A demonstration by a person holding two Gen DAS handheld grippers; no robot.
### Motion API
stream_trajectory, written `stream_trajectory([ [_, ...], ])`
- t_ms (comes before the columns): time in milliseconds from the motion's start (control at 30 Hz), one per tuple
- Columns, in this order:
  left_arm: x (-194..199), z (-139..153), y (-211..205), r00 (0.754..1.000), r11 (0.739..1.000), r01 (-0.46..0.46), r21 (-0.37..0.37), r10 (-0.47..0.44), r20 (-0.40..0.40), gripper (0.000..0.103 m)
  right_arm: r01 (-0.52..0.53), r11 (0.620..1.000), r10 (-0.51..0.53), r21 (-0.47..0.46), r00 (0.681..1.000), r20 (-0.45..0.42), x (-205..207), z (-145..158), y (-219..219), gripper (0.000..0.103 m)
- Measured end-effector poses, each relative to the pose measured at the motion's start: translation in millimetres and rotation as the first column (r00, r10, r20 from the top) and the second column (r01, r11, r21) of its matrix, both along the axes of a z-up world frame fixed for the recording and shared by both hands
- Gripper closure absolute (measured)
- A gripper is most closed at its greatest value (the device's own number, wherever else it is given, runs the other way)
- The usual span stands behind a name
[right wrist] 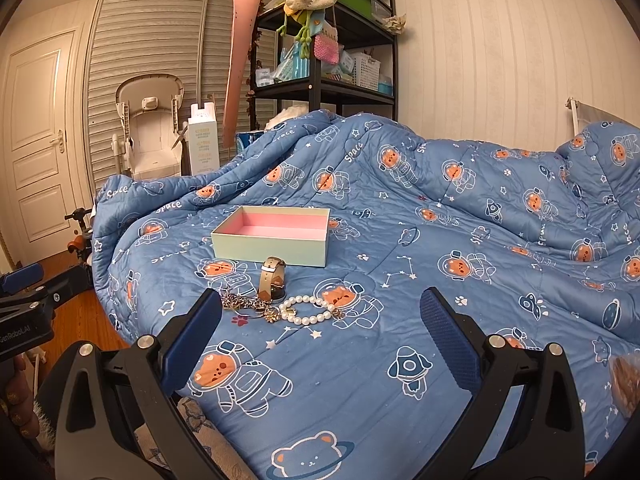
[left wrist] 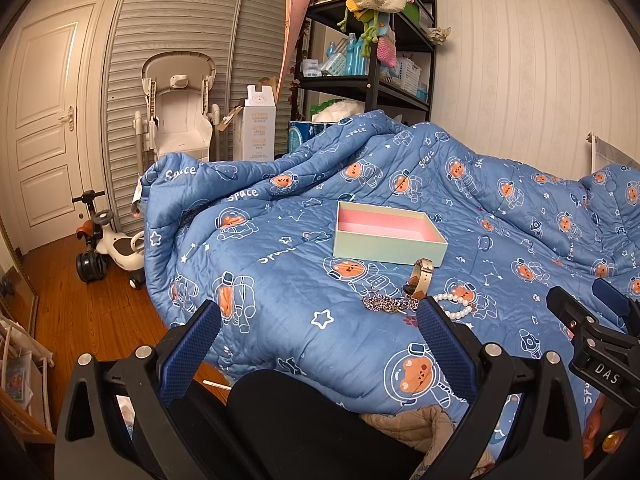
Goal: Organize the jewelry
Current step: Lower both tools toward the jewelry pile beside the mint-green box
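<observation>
1. The jewelry lies on the blue quilt (right wrist: 400,240) of the bed: a pearl bracelet (right wrist: 306,310), a chain (right wrist: 244,303) and a wristwatch (right wrist: 272,276), close together.
2. Just behind them stands an open box (right wrist: 272,254) with pink inside.
3. The left hand-held gripper (left wrist: 320,334) is spread, holding nothing; the chain lies just ahead of its right finger.
4. The right hand-held gripper (right wrist: 320,320) is spread too, the pearl bracelet just ahead between its fingers.

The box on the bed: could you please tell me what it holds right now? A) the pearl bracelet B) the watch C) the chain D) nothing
D: the box shows only bare pink lining, while the watch, pearl bracelet and chain lie on the quilt before it.
</observation>
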State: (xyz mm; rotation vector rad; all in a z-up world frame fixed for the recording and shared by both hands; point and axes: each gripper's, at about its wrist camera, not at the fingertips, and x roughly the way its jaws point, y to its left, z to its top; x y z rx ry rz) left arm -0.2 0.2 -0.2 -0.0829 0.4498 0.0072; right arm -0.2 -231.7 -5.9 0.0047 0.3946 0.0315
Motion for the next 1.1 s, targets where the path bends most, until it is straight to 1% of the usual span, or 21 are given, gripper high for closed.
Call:
stream_trajectory([
  [400, 0.1, -0.1, 0.0, 1.000, 1.000, 0.000, -0.001, 0.000, -0.002, 0.007, -0.002, 1.000, 0.002, 0.002, 1.000, -0.002, 0.1, 0.0, -0.2, 0.005],
  [533, 0.9, -1.7, 0.9, 1.000, 1.000, 0.002, -0.005, -0.002, -0.005, 0.007, -0.007, 1.000, 0.007, 0.010, 1.000, -0.010, 0.8, -1.7, 0.0, 0.005],
  [600, 1.2, -2.8, 1.7, 1.000, 1.000, 0.005, -0.011, -0.005, -0.012, 0.007, -0.019, 0.999, 0.019, 0.026, 0.999, -0.027, 4.7, -4.5, -1.2, 0.005],
  [633, 2.1, -4.1, 2.7, 1.000, 1.000, 0.013, -0.020, -0.013, -0.020, 0.007, -0.029, 0.999, 0.031, 0.039, 0.999, -0.040, 8.3, -6.2, -2.0, 0.005],
  [700, 4.2, -6.7, 4.8, 0.999, 0.999, 0.029, -0.038, -0.030, -0.036, 0.007, -0.055, 0.996, 0.061, 0.072, 0.994, -0.093, 19.8, -12.4, -4.5, 0.005],
  [800, 9.9, -11.7, 6.9, 0.997, 0.997, 0.048, -0.062, -0.052, -0.064, 0.007, -0.053, 0.991, 0.075, 0.124, 0.981, -0.180, 36.6, -23.8, -12.6, 0.005],
  [867, 18.0, -14.8, 8.8, 0.992, 0.993, 0.073, -0.096, -0.082, -0.095, 0.007, -0.071, 0.984, 0.109, 0.164, 0.966, -0.233, 47.3, -32.8, -18.4, 0.005],
  [933, 25.1, -18.8, 10.5, 0.986, 0.987, 0.098, -0.126, -0.113, -0.123, 0.007, -0.103, 0.977, 0.155, 0.186, 0.944, -0.292, 61.1, -43.6, -22.1, 0.005],
  [1000, 33.0, -23.2, 10.4, 0.978, 0.982, 0.121, -0.147, -0.144, -0.153, 0.007, -0.142, 0.973, 0.198, 0.184, 0.919, -0.340, 73.7, -53.5, -25.0, 0.005],
  [1100, 49.2, -31.3, 7.6, 0.957, 0.968, 0.177, -0.179, -0.212, -0.200, 0.007, -0.196, 0.972, 0.232, 0.129, 0.884, -0.406, 95.3, -66.2, -27.4, 0.005],
])
